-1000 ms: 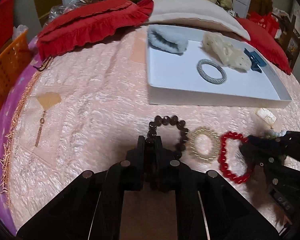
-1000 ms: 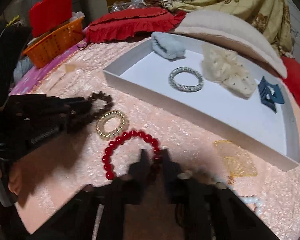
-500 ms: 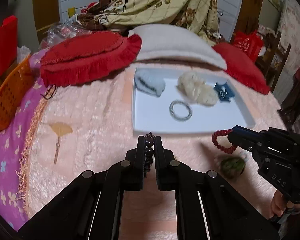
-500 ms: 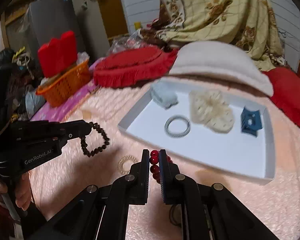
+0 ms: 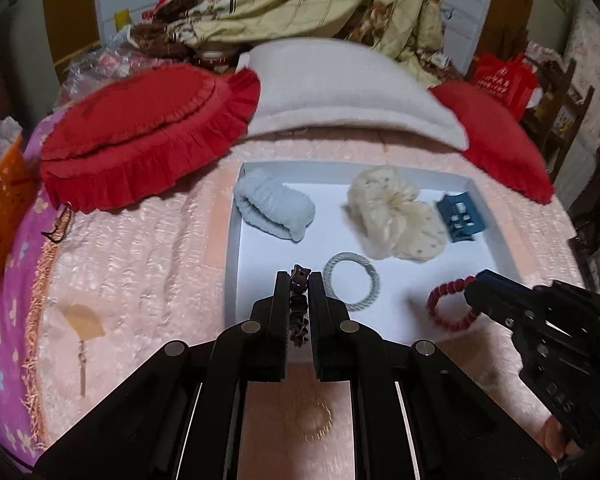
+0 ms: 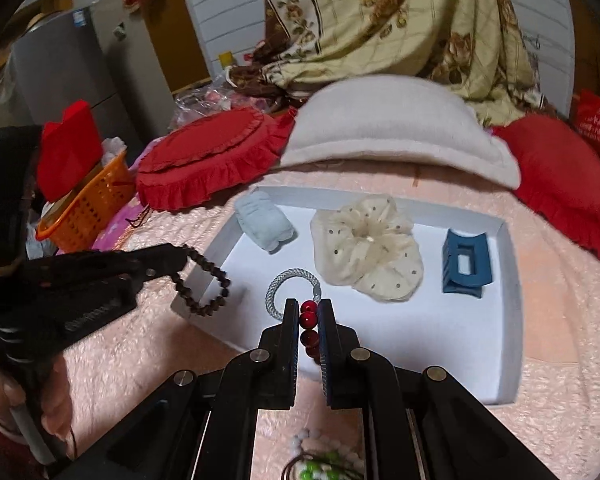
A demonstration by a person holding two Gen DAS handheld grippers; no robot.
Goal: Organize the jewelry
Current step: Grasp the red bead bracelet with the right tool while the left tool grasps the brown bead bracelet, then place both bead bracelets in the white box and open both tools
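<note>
While both bracelets hang clear of the pink bedspread (image 5: 148, 256), each is pinched by only a bead or two, so the rest of the loop dangles free below and can be lowered into the white tray (image 6: 510, 320) without the tool touching what lies there. The left tongs (image 5: 300, 280) are closed tight on the dark bead bracelet (image 5: 299, 308); in the right wrist view that bracelet (image 6: 204, 280) hangs as an open loop over the tray's near left corner. The right tongs (image 6: 309, 308) are closed on the red bead bracelet (image 6: 309, 320), which in the left wrist view droops over the tray's near right part (image 5: 450, 304). Both tools point downward at a slant toward the tray, a sensible angle for seeing the landing spot past the fingers. The tray sits on the bed in front of the pillows and already holds a pale blue scrunchie (image 6: 264, 226), a cream dotted scrunchie (image 6: 368, 248), a blue hair claw (image 6: 466, 266) and a silver-grey ring bracelet (image 6: 292, 292), spread apart so each stays easy to find. Bare floor shows along the tray's near side, which looks like the likely room for the two bracelets. A gold bracelet (image 5: 308, 420) on the bedspread, half hidden beneath the left tool, and a green and white bead piece (image 6: 324, 460) remain outside the tray, so the sorting is judged unfinished.
</note>
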